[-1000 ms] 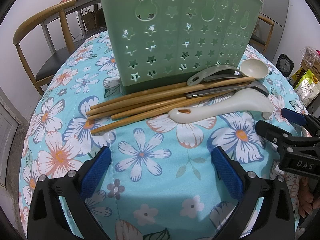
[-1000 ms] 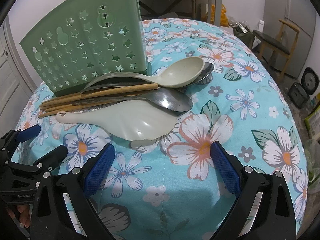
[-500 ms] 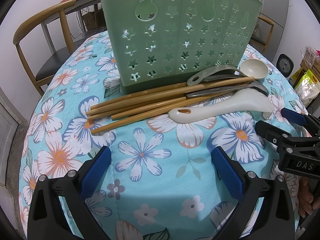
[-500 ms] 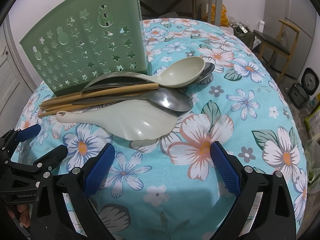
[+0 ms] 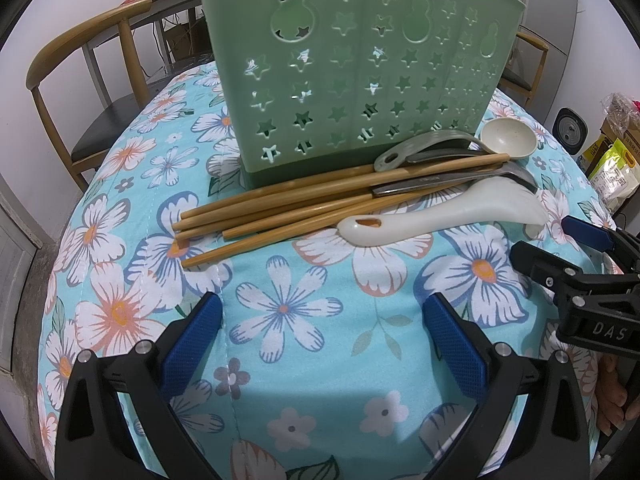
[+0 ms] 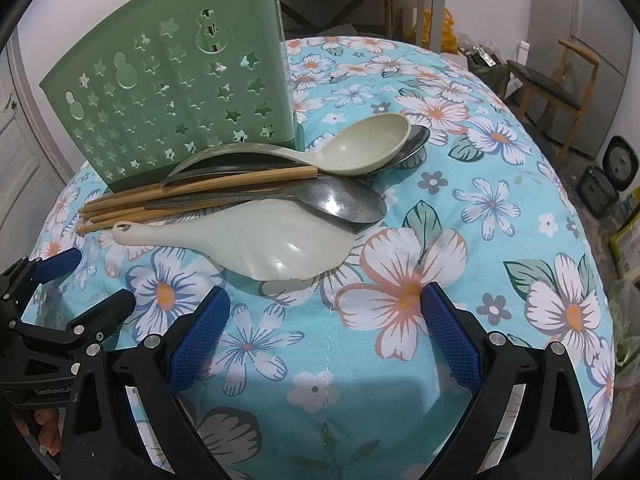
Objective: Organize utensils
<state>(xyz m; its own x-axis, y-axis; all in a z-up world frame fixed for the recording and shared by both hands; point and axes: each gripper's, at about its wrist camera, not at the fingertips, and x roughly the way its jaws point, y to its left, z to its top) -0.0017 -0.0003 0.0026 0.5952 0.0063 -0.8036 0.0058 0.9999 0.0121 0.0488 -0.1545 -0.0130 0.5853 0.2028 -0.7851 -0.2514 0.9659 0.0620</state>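
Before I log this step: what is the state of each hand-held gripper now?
Left hand-held gripper: open, holding nothing, above the floral tablecloth.
Right hand-held gripper: open, holding nothing.

Both grippers are black frames with silver screws. The left gripper [image 5: 322,322] and right gripper [image 6: 326,312] carry textured blue pads [image 5: 192,344].

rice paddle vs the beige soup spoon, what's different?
The rice paddle is white, glossy and broad with a flat blade; the beige soup spoon is matte, speckled, with a deep round bowl. The paddle lies nearest the grippers, the spoon beside the green holder. Both lie flat, ungripped.
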